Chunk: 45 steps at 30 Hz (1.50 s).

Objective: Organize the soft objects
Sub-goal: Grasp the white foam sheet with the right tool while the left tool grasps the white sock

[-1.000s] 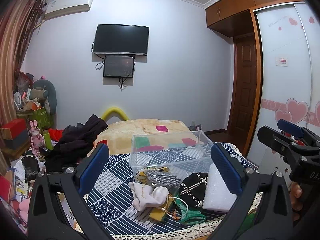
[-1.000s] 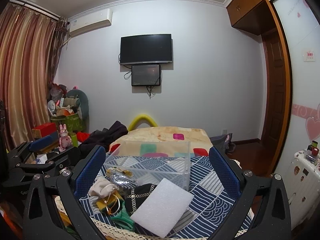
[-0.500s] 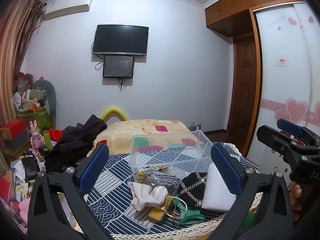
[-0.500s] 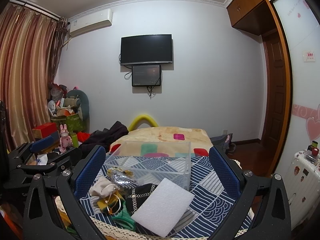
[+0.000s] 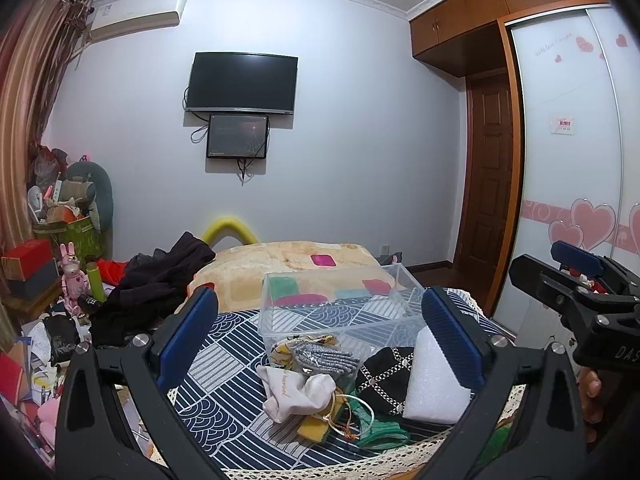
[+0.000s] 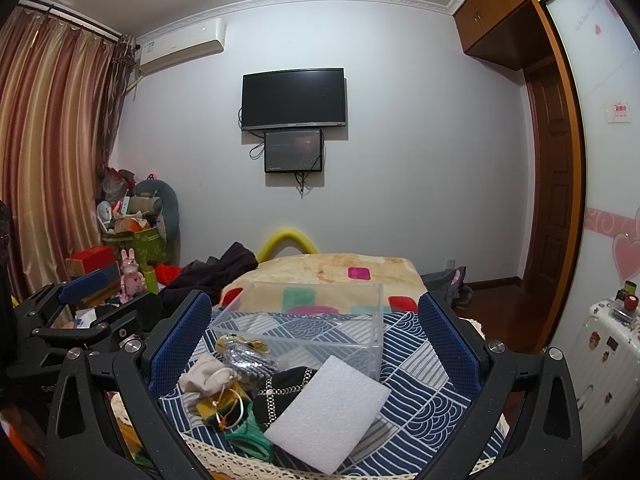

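A pile of soft things lies on the blue patterned cloth: a white drawstring pouch, a grey knit piece, a black studded pouch, a white foam sheet and a green and yellow bundle. A clear plastic box stands just behind the pile. My left gripper is open and empty, held above the pile. My right gripper is open and empty over the foam sheet and the clear box. The right gripper also shows at the left wrist view's right edge.
A beige blanket and dark clothes lie behind the box. Clutter, a pink toy rabbit and boxes fill the left side. A white suitcase stands at right. A lace edge borders the cloth.
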### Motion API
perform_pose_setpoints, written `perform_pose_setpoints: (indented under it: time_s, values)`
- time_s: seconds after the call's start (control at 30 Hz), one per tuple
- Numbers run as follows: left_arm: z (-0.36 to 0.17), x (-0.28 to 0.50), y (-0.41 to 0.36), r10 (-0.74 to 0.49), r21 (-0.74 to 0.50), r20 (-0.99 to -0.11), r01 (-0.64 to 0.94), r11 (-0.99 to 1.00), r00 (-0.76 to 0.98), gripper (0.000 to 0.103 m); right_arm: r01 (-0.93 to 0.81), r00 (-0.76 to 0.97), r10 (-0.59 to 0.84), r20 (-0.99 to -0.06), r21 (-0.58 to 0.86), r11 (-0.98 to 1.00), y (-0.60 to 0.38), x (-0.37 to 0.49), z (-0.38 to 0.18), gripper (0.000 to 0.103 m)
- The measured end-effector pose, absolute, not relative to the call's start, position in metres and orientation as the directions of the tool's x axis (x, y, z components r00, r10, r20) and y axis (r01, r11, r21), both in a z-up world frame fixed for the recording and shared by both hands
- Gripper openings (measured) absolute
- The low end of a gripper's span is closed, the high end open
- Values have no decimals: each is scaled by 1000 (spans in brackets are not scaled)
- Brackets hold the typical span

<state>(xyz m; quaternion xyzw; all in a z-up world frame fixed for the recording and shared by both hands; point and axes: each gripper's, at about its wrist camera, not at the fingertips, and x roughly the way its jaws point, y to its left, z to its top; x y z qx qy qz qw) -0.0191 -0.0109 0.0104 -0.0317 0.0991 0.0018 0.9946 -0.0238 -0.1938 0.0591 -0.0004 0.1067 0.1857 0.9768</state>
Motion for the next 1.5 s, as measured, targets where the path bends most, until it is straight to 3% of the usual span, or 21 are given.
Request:
perform_pose_setpoints:
  time_s: [0.47,0.63,0.97,1.17,1.3,1.5]
  values:
    - [10,-20,-10,0,-63,-194,-12,998,981,103,-364,905,364,-218,43,930,-192,-23,57,103]
    - [8,-17,-7,-4,-66,-208,-10,998,978,103,-361,895,362,-260,53,931,-189,-15,48,103]
    - [-34,22,10,-16,-87,-365,-17,996,931,103,-303,850,291,-439,43,952,-182,14,4,103]
    - [-66,46,16,-8,-88,-447,-35,995,894,93,-266,799,267,-538,82,960,-186,32,-19,103]
    - [-87,64,25,5,-105,-515,-69,992,857,93,-237,762,262,-593,122,964,-190,44,-32,103]
    - [-111,81,35,-93,-196,-588,-31,980,803,92,-256,693,326,-643,204,945,-192,54,-45,103]
